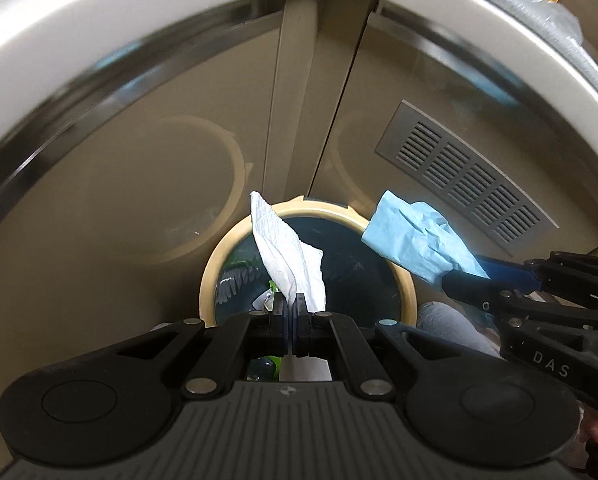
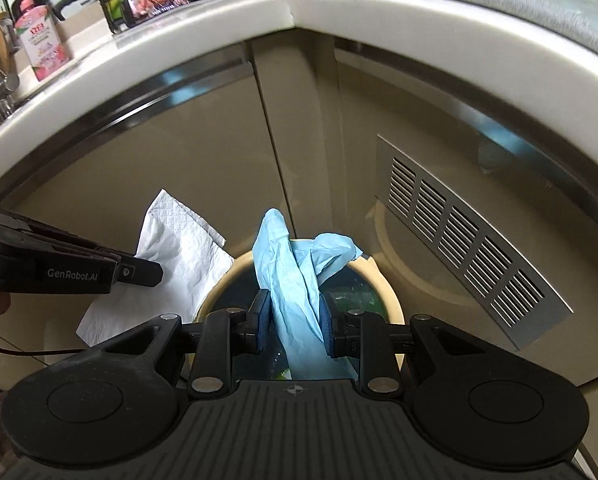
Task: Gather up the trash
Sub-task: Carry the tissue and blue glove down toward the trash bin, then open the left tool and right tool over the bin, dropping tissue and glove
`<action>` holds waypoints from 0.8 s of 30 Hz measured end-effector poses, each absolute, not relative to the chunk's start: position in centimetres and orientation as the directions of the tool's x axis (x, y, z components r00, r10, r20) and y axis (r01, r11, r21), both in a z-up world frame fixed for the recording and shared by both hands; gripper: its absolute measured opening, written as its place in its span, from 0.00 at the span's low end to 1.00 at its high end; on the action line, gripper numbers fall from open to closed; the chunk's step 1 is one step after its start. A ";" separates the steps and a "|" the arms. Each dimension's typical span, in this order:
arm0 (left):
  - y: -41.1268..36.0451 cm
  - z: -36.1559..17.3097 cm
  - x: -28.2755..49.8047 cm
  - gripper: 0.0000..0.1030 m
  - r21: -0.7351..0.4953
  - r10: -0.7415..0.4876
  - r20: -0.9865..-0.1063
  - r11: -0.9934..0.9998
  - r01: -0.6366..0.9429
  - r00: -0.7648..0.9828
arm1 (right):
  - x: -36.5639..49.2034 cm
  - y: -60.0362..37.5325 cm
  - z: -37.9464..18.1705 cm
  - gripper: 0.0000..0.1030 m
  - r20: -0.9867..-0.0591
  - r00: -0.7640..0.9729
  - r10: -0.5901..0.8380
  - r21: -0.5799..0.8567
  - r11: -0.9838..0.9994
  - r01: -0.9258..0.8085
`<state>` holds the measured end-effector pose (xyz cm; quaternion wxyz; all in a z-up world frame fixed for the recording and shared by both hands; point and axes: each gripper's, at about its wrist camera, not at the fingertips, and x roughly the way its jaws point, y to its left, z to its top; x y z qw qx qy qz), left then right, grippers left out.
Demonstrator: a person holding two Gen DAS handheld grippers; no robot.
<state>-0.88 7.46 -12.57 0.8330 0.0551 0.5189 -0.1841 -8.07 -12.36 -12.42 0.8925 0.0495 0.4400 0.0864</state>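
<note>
Left gripper [image 1: 290, 312]: we hold its jaws pinched right together on the white paper towel [image 1: 287, 248], gripping a bunched lower edge while the rest stands up loose.
Right gripper [image 2: 293, 322]: we keep its jaws narrow, pads pressing the crumpled blue sheet [image 2: 295, 264] at its waist.
Where the trash is: both pieces hang over the open mouth of the round bin [image 1: 409, 288], the blue one nearer its right rim.
Handling: we judge both very light, soft and floppy; they may cling to the pads or drift on release, so a bunched fold is the best place to hold.
Bin: dark liner, some scraps already inside.
Room: beige cabinet doors [image 2: 179, 160], a slatted vent [image 2: 471, 248], a white counter edge [image 2: 339, 12] above.
</note>
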 end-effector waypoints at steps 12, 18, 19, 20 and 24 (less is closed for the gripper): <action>5.2 -15.3 1.5 0.01 -0.078 -0.209 -0.917 0.930 0.360 0.340 | -5.4 -12.6 -16.0 0.27 -0.836 0.516 0.187 0.175 0.982 -0.073; 4.0 -16.5 2.2 0.01 -0.061 -0.191 -0.927 0.926 0.373 0.322 | -4.0 -12.2 -16.9 0.27 -0.855 0.489 0.174 0.166 0.984 -0.060; 3.9 -16.7 2.3 0.01 -0.057 -0.188 -0.928 0.925 0.375 0.321 | -3.9 -12.2 -17.1 0.27 -0.858 0.484 0.173 0.166 0.984 -0.057; 3.7 -16.8 2.4 0.01 -0.055 -0.185 -0.930 0.925 0.376 0.319 | -3.7 -12.2 -17.3 0.27 -0.861 0.479 0.173 0.167 0.984 -0.055; 3.1 -17.5 3.0 0.01 -0.049 -0.176 -0.934 0.925 0.376 0.312 | -3.4 -12.1 -17.8 0.27 -0.871 0.462 0.169 0.166 0.985 -0.047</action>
